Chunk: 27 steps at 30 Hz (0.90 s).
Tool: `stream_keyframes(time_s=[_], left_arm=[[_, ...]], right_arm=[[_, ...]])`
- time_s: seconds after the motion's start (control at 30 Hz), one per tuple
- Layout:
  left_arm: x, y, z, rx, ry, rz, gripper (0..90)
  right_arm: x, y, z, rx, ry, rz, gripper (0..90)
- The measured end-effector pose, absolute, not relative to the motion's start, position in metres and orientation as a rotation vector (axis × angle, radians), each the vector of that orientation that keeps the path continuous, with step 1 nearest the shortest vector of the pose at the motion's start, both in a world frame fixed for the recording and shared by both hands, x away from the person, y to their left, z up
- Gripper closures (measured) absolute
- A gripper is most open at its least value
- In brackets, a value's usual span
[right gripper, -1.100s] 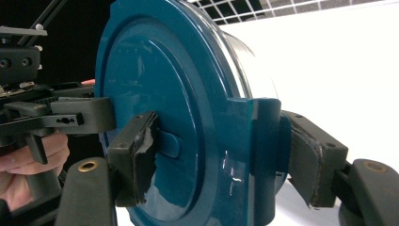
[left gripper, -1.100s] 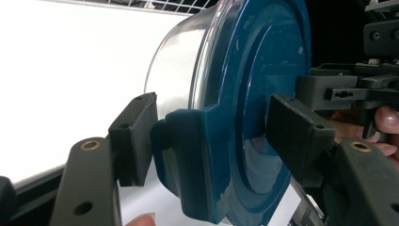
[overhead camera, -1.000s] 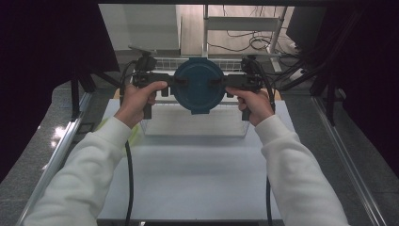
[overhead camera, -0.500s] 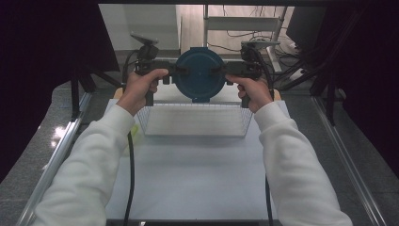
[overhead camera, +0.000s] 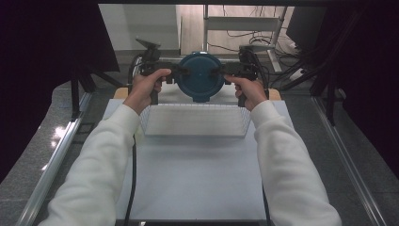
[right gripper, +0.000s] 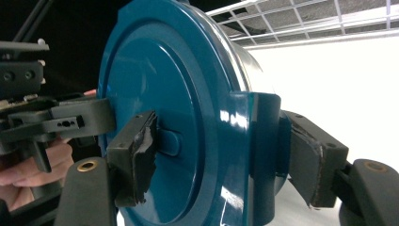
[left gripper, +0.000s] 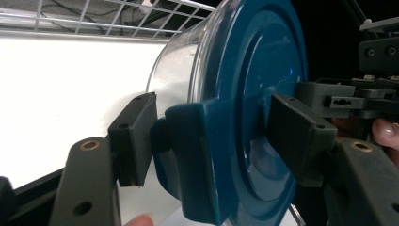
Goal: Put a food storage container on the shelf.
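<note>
Clamping opposite sides of one container, the left gripper (overhead camera: 181, 73) and right gripper (overhead camera: 217, 73) each pinch a latch tab on the blue lid (overhead camera: 201, 76). Between the left gripper's pads (left gripper: 136, 136) sits the lid's rim, with the clear tub (left gripper: 176, 70) extending beyond the jaws. Across the lid, the right gripper (right gripper: 221, 165) grips likewise. Below and just nearer the person stands a white wire basket (overhead camera: 195, 121) on the white table (overhead camera: 197, 174).

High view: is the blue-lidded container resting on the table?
No, the blue-lidded container is held up between the left gripper and right gripper, beyond the wire basket.
</note>
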<state>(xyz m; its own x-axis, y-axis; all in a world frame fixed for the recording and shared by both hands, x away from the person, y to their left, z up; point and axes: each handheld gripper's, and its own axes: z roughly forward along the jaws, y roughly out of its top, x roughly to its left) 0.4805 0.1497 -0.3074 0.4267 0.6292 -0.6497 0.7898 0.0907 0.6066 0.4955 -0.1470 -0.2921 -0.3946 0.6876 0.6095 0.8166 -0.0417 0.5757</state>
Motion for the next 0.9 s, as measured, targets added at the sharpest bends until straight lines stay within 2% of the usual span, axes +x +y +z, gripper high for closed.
stream_keyframes(time_s=[0.4,0.7,0.9], left_arm=[[0.5,0.149,-0.326,1.537,1.328,-0.268,32.8],[0.5,0.147,-0.328,1.537,1.317,-0.244,30.7],[0.492,0.146,-0.323,1.529,1.314,-0.118,20.1]], right_arm=[[0.514,-0.149,-0.309,-1.787,-1.892,-1.409,30.6],[0.516,-0.15,-0.313,-1.792,-1.875,-1.436,29.8],[0.507,-0.145,-0.309,-1.763,-1.954,-1.504,12.7]])
